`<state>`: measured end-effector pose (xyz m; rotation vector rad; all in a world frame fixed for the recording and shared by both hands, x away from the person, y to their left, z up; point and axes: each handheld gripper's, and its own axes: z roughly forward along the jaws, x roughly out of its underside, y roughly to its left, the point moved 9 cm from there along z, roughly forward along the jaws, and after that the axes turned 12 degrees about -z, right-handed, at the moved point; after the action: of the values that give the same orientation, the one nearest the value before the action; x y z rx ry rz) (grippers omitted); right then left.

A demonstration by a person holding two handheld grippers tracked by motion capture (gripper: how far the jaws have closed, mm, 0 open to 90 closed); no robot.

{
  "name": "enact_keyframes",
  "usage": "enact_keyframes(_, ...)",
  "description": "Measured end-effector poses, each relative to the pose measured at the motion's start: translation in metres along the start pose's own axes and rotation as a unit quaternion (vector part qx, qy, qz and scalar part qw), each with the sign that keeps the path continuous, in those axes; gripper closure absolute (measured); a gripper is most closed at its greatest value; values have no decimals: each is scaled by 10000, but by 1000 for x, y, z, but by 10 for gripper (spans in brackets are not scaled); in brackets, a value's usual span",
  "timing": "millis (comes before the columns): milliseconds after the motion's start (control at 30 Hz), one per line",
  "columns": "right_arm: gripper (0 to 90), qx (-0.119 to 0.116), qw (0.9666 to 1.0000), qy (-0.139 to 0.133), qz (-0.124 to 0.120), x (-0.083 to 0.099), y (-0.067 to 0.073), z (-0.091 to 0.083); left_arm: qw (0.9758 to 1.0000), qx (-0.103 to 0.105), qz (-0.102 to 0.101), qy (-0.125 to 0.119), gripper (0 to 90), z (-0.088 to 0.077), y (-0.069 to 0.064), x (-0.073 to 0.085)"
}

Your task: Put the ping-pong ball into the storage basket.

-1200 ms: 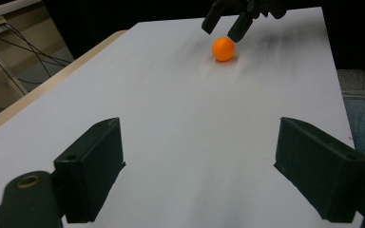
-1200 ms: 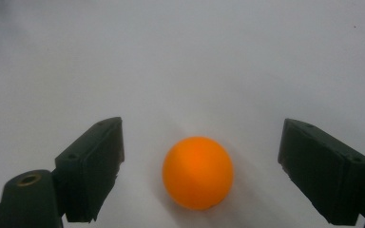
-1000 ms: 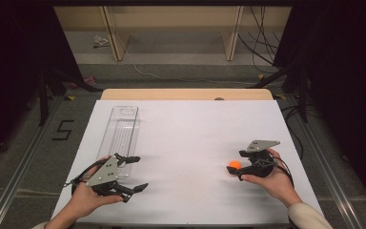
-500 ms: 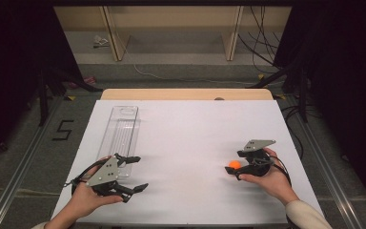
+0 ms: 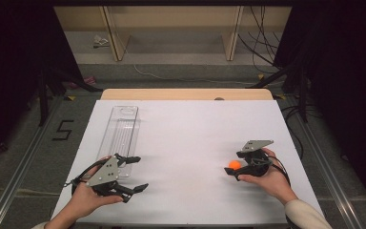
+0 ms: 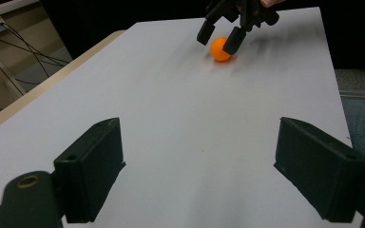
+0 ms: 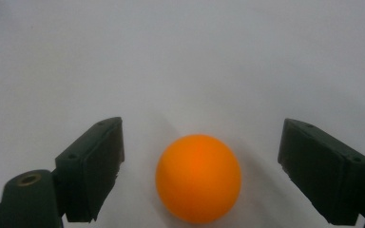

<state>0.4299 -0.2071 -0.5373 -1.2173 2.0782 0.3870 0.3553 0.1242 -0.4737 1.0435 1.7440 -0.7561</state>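
Dark curtains close off both sides of the room in the high view, and at the centre of the frame stands a white rectangular surface point(image 5: 190, 138) with a pale wooden strip along its far edge, set on a grey floor marked with a black figure five at the left. A small, smooth, bright orange ball point(image 5: 235, 164) lies on the surface in the lower right part of that frame, plain in colour with no marking that can be made out, round and matt with a soft shadow under it. The right tool point(image 5: 232, 167), black with a grey three-cornered plate on top and held in a hand point(image 5: 271, 179) that enters from the bottom right, is lowered around the ball; in the right gripper view the ball point(image 7: 198, 178) sits low in the middle of the frame between the two black jaws, which stand wide apart with clear white surface showing on either side of it, so neither jaw touches it. The left tool point(image 5: 133, 174) is in the lower left of the high view, held in the other hand point(image 5: 83, 202), its jaws spread wide and holding nothing. From the left gripper view the ball point(image 6: 219, 49) shows near the top of the frame, well apart from that tool's jaws. A long clear plastic tray point(image 5: 120, 135) lies lengthwise at the left of the surface, just beyond the left tool.
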Motion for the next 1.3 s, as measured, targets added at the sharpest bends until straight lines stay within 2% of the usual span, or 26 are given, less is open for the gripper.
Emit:
enact_keyframes(333,179,2,9999,135,-23,3,0,3,10000,23,-5,3,161,0,-1,0)
enact_keyframes(633,270,-25,9995,299,-63,7,1,6,10000,20,-5,-2,161,0,-1,0)
enact_keyframes(1300,409,-104,9990,397,-149,10,2,6,10000,30,5,4,162,0,-1,0)
